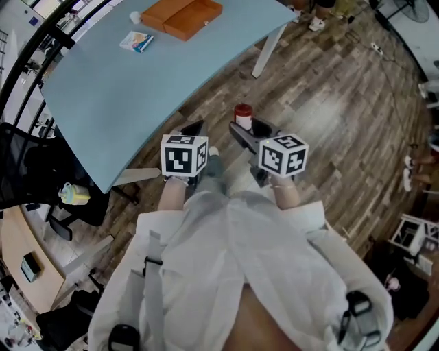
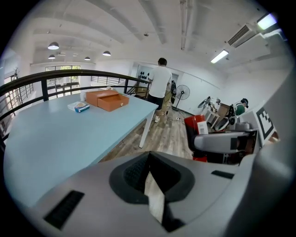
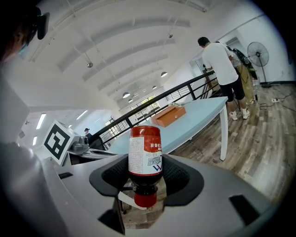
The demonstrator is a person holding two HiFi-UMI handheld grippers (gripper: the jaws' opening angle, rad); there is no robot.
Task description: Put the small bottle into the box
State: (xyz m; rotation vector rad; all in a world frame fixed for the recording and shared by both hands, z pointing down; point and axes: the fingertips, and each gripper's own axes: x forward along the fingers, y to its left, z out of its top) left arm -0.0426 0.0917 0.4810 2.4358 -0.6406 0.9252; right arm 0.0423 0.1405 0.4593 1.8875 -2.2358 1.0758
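The small bottle (image 3: pixel 144 157), red with a white label and a red cap, is clamped between the pads of my right gripper (image 3: pixel 144 178), cap end toward the camera. From the head view the bottle (image 1: pixel 243 114) pokes out of the right gripper (image 1: pixel 245 131) above the wooden floor. My left gripper (image 1: pixel 194 129) is held beside it, jaws shut on nothing (image 2: pixel 149 172); it sees the bottle (image 2: pixel 196 127) at its right. The orange box (image 1: pixel 182 17) lies open at the far end of the light-blue table (image 1: pixel 123 82), well away from both grippers, and shows in both gripper views (image 2: pixel 107 99) (image 3: pixel 170 115).
A small blue-and-white pack (image 1: pixel 136 42) lies on the table near the box. A person (image 2: pixel 160 85) stands beyond the table's far end by a floor fan (image 2: pixel 181 92). A black railing runs behind the table. A black chair (image 1: pixel 27 164) stands at the left.
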